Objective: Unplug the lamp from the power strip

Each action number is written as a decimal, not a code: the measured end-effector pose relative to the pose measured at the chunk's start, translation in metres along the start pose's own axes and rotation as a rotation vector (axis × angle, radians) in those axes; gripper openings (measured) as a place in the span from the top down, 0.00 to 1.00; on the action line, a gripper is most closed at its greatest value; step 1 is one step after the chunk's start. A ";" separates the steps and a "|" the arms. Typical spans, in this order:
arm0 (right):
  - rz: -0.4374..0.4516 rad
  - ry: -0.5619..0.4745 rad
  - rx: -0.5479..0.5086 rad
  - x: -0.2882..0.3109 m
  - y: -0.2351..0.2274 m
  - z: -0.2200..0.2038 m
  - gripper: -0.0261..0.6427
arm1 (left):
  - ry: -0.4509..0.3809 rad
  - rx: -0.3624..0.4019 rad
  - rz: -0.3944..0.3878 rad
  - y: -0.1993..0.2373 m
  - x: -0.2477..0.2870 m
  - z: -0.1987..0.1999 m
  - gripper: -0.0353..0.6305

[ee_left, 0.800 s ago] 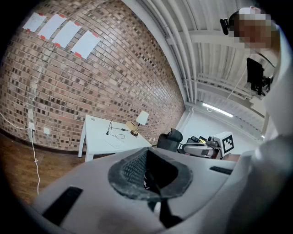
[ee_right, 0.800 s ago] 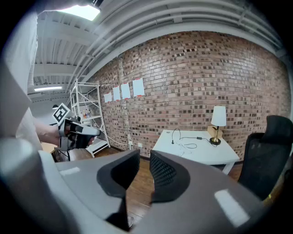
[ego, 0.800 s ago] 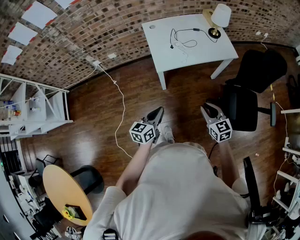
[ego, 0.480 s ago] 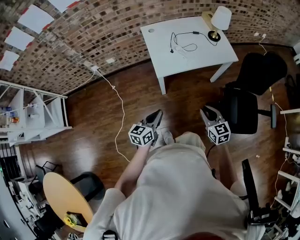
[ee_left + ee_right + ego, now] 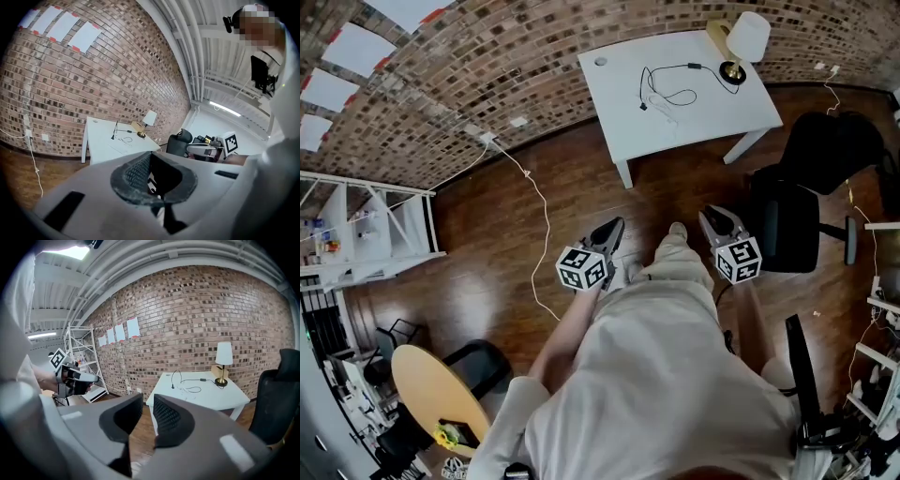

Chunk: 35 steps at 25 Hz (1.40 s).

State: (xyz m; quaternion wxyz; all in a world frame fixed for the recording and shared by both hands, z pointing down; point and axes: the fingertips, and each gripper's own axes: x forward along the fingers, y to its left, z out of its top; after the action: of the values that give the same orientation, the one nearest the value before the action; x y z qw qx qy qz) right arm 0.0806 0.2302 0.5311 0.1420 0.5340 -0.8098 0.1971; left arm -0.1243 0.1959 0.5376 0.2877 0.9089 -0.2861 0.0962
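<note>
The lamp (image 5: 748, 37), with a white shade and a brass base, stands at the far right corner of the white table (image 5: 712, 108). Its black cord (image 5: 670, 73) loops across the tabletop beside a thin white cable; I cannot make out a power strip. Both grippers hover over the wooden floor, well short of the table. My left gripper (image 5: 614, 226) is shut and empty. My right gripper (image 5: 710, 217) is open with a narrow gap and nothing in it. The left gripper view shows the lamp (image 5: 149, 118) and table (image 5: 110, 140) far off. So does the right gripper view, with lamp (image 5: 224, 355) and table (image 5: 201, 392).
A black office chair (image 5: 806, 187) stands right of the table, close to my right gripper. A white cable (image 5: 541, 220) trails over the floor from a wall outlet (image 5: 487, 139). A white shelf rack (image 5: 366, 220) is at the left, a round wooden table (image 5: 431, 394) behind.
The person has stepped forward: a leg and shoe now show between the grippers, and the table sits slightly nearer. Both grippers keep their pose and jaw state.
</note>
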 end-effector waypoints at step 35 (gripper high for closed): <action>0.226 0.000 -0.007 0.118 -0.182 0.079 0.90 | -0.021 -0.056 0.344 0.040 0.141 0.061 0.95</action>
State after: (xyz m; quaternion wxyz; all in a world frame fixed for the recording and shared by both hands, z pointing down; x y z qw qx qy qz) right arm 0.2006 0.0335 0.5444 0.1208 0.4388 -0.8655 0.2092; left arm -0.0315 0.0684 0.5550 0.2890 0.8393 -0.4427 0.1266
